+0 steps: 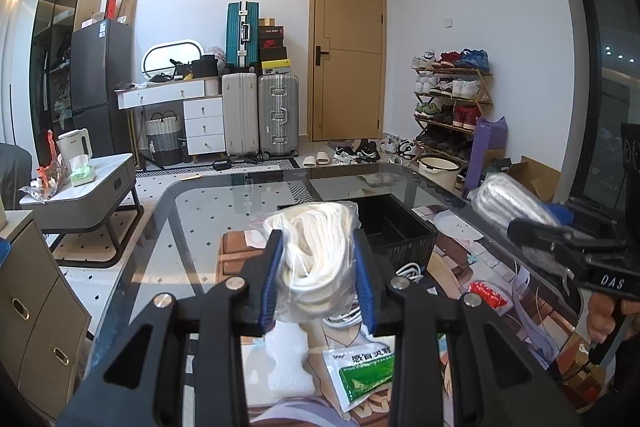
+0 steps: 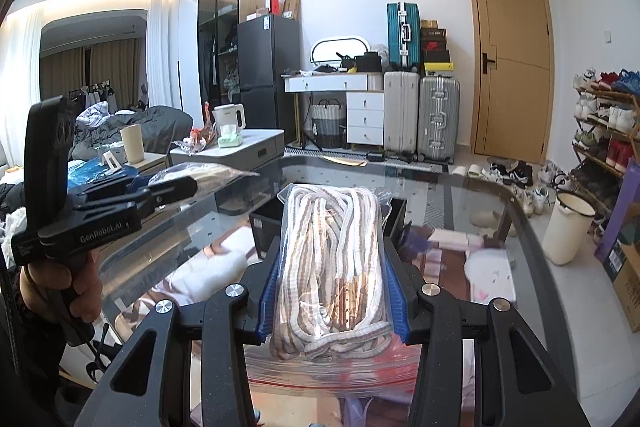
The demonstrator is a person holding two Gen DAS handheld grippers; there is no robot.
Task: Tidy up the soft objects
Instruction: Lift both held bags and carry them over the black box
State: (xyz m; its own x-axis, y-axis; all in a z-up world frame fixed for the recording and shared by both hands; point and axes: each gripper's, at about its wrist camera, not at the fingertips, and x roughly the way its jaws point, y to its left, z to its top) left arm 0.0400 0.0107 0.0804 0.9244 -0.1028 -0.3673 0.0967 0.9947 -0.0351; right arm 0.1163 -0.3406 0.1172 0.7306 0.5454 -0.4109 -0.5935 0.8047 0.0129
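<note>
- The left gripper [image 1: 318, 267] is clamped on a clear bag of white cord [image 1: 316, 259], its blue pads pressing the bag from both sides; the bundle's long axis runs straight ahead, away from the jaws.
- The right gripper [image 2: 334, 291] is likewise closed around a bag of striped brown-and-white cord [image 2: 332, 259], which also lies lengthwise along the fingers and stands up out of them.
- Both bags hang in the air above the glass table [image 1: 200, 219], neither touching it.
- Directly ahead of each gripper, just past the bag tips, sits an open black bin [image 1: 396, 227] with dividers inside; it is the likely destination, though the task does not name it.
- In the left wrist view the bin lies forward and slightly right of the jaws; in the right wrist view it lies forward and mostly behind the held bag [image 2: 272, 223]. Neither hand looks clearly nearer, and the left one appears to have the plainer line to it.
- A drop would probably call for carrying a bag forward over the rim and tipping its long axis down, since either bundle looks long beside the bin's compartments.
- Below the left gripper lie loose white cable [image 1: 408, 271], a foam sheet [image 1: 286, 359] and a green-and-white sachet [image 1: 362, 371].
- Suitcases, a shoe rack and a wooden door line the far wall.
</note>
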